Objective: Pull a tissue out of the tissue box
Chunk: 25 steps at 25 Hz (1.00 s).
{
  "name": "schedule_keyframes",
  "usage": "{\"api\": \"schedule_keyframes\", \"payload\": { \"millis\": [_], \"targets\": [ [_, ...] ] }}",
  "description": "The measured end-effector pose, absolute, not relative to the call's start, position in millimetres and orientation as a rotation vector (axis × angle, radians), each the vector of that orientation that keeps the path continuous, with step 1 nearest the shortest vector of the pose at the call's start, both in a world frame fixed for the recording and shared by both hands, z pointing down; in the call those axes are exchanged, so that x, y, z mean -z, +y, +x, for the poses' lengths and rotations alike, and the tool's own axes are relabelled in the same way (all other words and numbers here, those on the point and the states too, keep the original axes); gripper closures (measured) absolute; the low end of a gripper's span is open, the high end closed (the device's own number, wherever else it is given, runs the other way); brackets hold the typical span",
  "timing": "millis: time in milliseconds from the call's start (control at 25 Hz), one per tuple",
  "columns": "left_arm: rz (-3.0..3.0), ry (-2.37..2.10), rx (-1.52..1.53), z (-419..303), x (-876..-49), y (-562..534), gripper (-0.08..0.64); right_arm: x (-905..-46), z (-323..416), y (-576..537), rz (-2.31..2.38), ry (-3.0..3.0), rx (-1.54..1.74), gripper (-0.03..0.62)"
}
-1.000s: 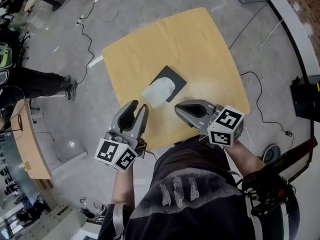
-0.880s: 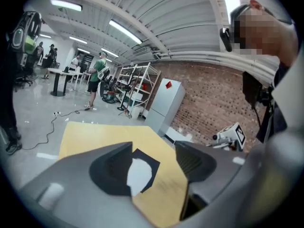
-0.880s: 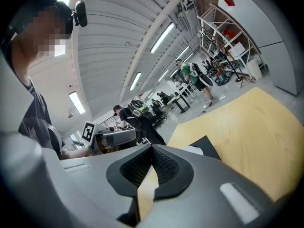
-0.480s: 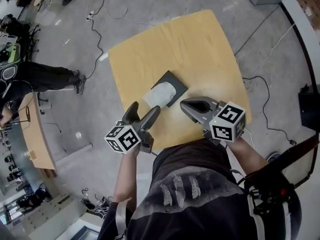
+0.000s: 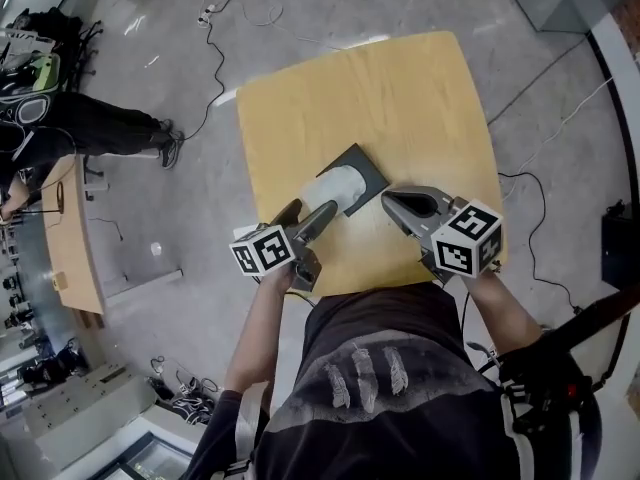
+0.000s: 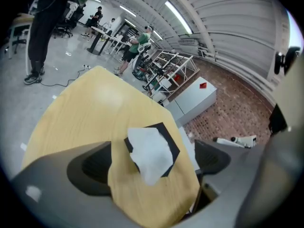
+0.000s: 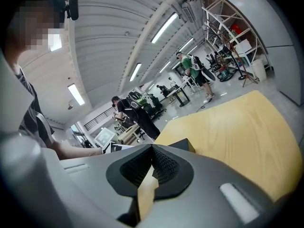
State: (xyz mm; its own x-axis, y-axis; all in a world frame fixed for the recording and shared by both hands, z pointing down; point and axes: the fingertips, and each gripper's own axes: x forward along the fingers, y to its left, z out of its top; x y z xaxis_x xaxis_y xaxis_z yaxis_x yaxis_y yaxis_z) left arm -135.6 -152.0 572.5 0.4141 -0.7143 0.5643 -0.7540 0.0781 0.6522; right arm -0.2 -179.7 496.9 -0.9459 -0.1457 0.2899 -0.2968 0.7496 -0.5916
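Note:
A black tissue box (image 5: 362, 164) lies flat on the yellow wooden table (image 5: 380, 88), and a white tissue (image 5: 333, 188) sticks out of its top. My left gripper (image 5: 308, 211) hovers low just on the near side of the tissue. Its jaws have just been opening and now stand wide with nothing between them. In the left gripper view the tissue (image 6: 149, 151) and the box (image 6: 171, 144) lie ahead of the left gripper (image 6: 154, 189). My right gripper (image 5: 390, 201) is shut and empty, just right of the box. The right gripper (image 7: 152, 148) view shows a box corner (image 7: 183, 143).
The table's near edge (image 5: 400, 278) lies right under both grippers. A person in dark clothes (image 5: 90, 128) stands on the floor at the left, near cables (image 5: 200, 68). A wooden desk (image 5: 65, 238) is at the far left.
My left gripper has dropped toward the table, rolled, and come up to the tissue's near edge. The right gripper has shifted a little toward the box.

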Motion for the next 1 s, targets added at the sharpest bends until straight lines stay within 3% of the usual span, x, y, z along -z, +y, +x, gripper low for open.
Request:
{"api": "schedule_keyframes", "payload": {
  "millis": [240, 400, 640, 1000],
  "targets": [
    [1.597, -1.247, 0.046, -132, -588, -163, 0.037, -500, -2, -179, 0.381, -2.674, -0.957, 0.594],
    [1.603, -1.211, 0.094, -137, -595, -159, 0.107, -507, -10, -169, 0.407, -2.649, -0.935, 0.594],
    [1.591, -1.176, 0.148, -154, -591, -147, 0.315, -524, -30, -173, 0.45, -2.6, -0.806, 0.594],
    [1.606, -1.13, 0.16, -140, -589, -154, 0.376, -564, -46, -212, 0.471, -2.499, -0.527, 0.594]
  ]
}}
